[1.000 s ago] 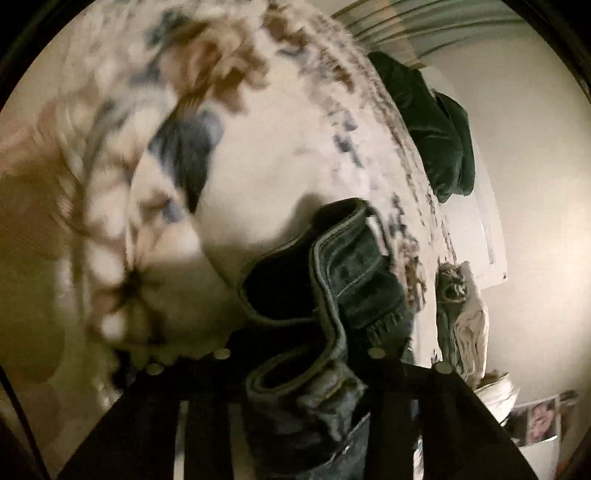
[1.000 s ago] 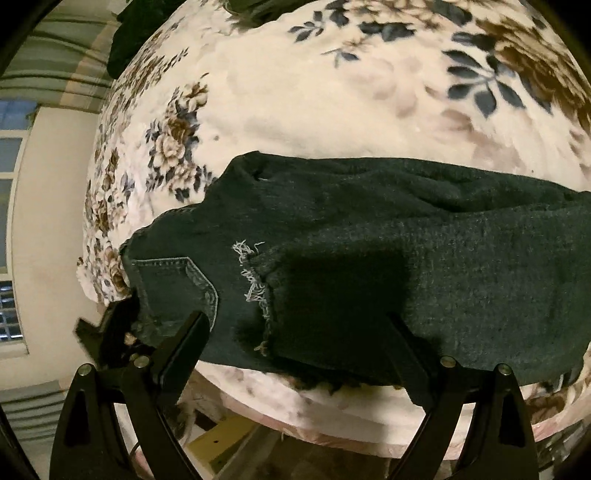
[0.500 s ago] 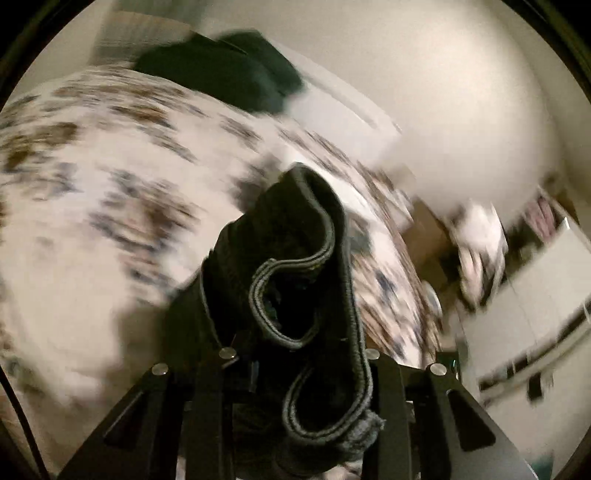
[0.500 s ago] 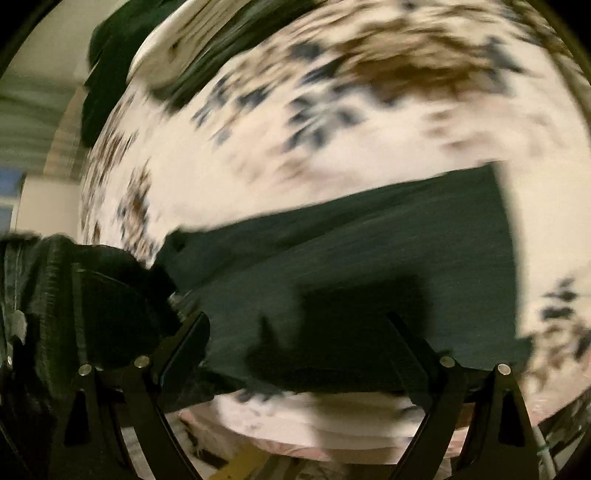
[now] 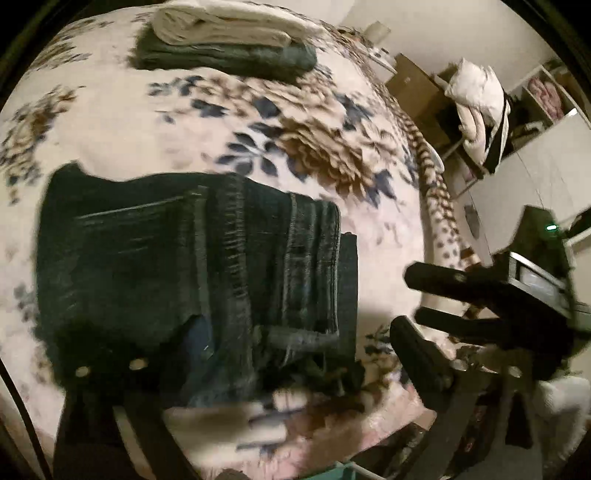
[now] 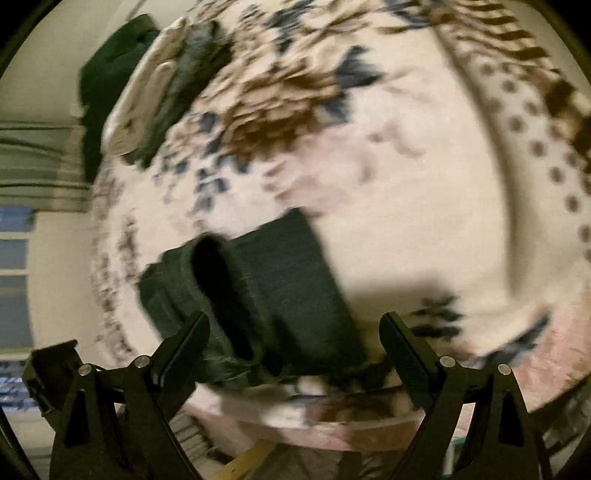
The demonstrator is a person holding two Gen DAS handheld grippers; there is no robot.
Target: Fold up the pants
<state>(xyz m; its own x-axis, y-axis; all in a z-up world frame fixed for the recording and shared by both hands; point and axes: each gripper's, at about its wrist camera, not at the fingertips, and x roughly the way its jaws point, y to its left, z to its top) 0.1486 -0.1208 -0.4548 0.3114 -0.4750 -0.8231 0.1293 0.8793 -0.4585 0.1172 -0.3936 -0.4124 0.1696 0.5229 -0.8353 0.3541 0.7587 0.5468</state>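
The dark denim pants (image 5: 192,266) lie folded into a thick stack near the front edge of the floral bed (image 5: 184,110). They also show in the right wrist view (image 6: 266,295), blurred. My left gripper (image 5: 295,373) is open at the pants' near edge, holding nothing. My right gripper (image 6: 295,347) is open with its fingers (image 6: 184,343) spread on either side of the stack's near end, not clamped on it. The right gripper also shows in the left wrist view (image 5: 436,317), to the right of the pants.
A folded pile of a cream garment (image 5: 229,26) on a dark green one (image 5: 229,59) lies at the far side of the bed. Shelves and white drawers (image 5: 517,166) stand to the right. A window (image 6: 14,266) is at the left.
My left gripper carried the waist end over and laid it down on the legs, then let go. The pants now lie as a shorter stack. My right gripper swung round to the stack's end.
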